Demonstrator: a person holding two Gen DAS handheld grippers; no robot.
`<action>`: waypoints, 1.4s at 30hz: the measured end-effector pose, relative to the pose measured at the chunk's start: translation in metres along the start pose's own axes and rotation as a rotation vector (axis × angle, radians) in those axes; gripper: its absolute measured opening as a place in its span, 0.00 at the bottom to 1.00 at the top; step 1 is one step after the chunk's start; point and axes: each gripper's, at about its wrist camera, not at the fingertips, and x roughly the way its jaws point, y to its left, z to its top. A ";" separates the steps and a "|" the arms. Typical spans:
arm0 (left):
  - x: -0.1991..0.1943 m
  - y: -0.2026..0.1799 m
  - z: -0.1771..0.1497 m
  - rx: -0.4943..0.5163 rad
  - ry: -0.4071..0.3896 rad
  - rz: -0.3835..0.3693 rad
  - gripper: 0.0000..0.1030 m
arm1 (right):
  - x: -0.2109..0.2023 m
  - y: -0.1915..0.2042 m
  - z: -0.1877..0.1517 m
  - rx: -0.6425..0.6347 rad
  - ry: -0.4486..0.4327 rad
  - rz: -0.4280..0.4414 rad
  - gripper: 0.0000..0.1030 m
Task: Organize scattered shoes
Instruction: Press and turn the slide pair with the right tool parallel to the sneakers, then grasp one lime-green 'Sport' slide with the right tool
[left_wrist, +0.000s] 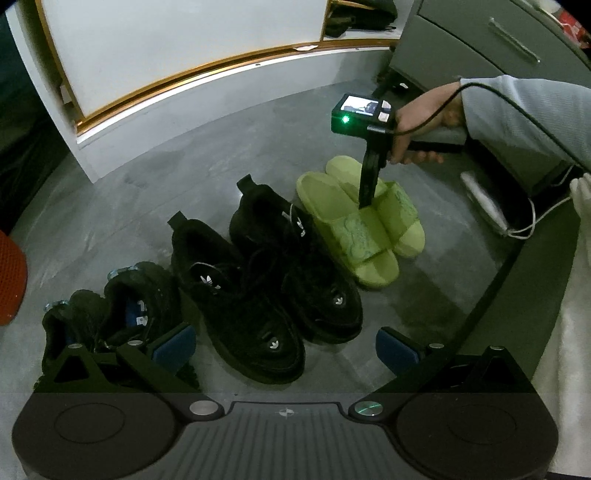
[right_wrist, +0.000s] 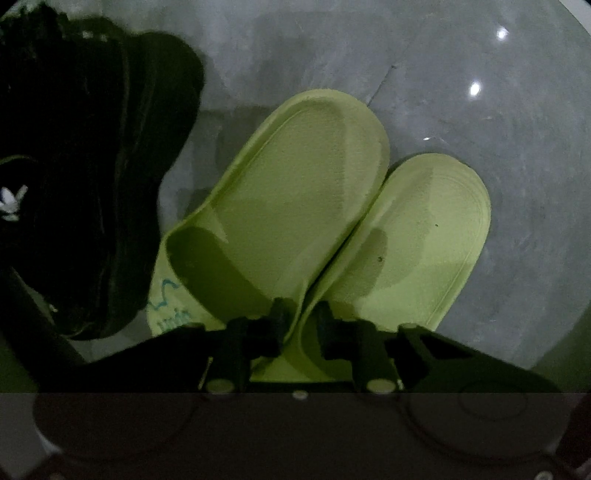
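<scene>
Two lime green slides lie side by side on the grey floor. My right gripper reaches down between them. In the right wrist view it is shut on the touching edges of the slides at their straps. Two black sneakers stand in a row left of the slides. A further pair of dark shoes sits at the far left. My left gripper is open and empty, low over the toe of the black sneakers.
A white cabinet with gold trim stands behind. A grey drawer unit is at the right, with a white power strip and cables on the floor below it. An orange object lies at the left edge.
</scene>
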 end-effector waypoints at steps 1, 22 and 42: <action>0.000 0.000 0.000 0.000 -0.001 0.000 1.00 | -0.001 -0.002 0.000 0.001 -0.005 -0.014 0.11; -0.001 -0.002 0.000 0.006 -0.007 -0.007 1.00 | -0.051 -0.080 0.009 0.217 -0.291 -0.125 0.04; -0.001 -0.004 0.000 0.018 -0.010 -0.008 1.00 | -0.051 -0.077 -0.020 0.018 -0.451 -0.171 0.55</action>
